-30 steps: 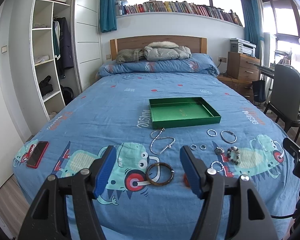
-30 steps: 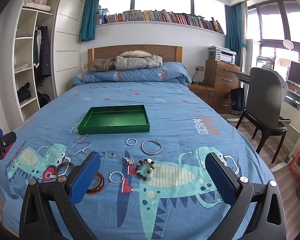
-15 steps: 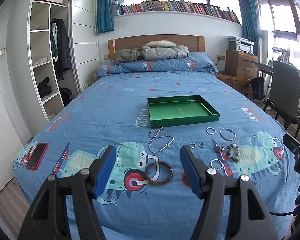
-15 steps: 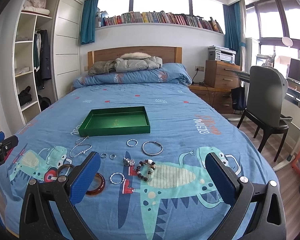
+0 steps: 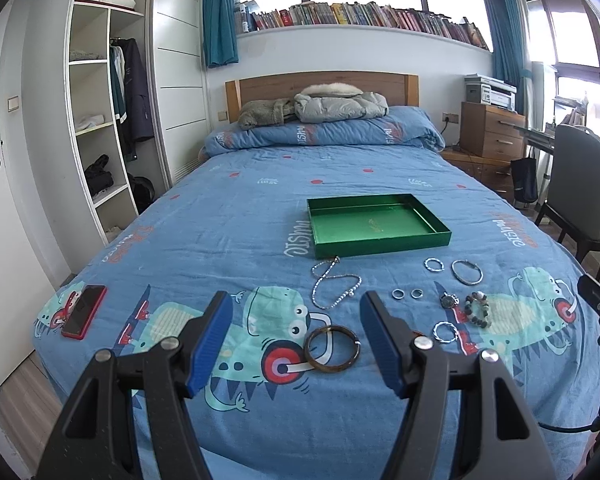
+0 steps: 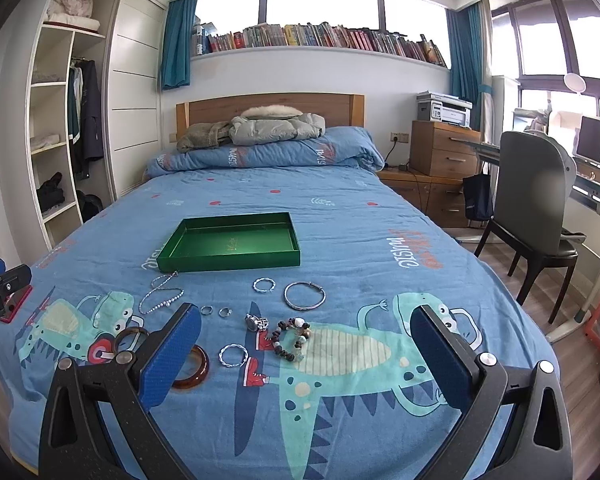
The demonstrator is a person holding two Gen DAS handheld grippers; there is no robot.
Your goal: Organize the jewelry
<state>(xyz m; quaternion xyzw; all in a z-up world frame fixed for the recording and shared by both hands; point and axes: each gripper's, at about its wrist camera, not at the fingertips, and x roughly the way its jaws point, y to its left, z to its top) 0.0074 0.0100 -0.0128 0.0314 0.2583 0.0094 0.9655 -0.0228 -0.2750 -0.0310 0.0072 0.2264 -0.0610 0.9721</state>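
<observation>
An empty green tray (image 5: 380,238) (image 6: 228,260) lies on the blue bed. In front of it lies jewelry: a silver chain necklace (image 5: 334,284) (image 6: 160,298), a dark bangle (image 5: 332,347) (image 6: 130,336), an amber bangle (image 6: 192,368), silver bangles (image 5: 466,272) (image 6: 304,296), two small rings (image 5: 407,293) (image 6: 215,311), a beaded bracelet (image 5: 478,311) (image 6: 294,338) and a watch (image 6: 256,322). My left gripper (image 5: 296,332) is open, held above the dark bangle. My right gripper (image 6: 306,354) is wide open above the beaded bracelet.
A red phone (image 5: 84,311) lies at the bed's left edge. A folded duvet and jackets (image 5: 324,128) sit at the headboard. A wardrobe (image 5: 100,120) stands left; a chair (image 6: 540,208), drawers and a desk stand right.
Both grippers have pulled back and risen slightly, so the bed and jewelry sit a bit lower and farther. Both jaws stay open. No jewelry has moved.
</observation>
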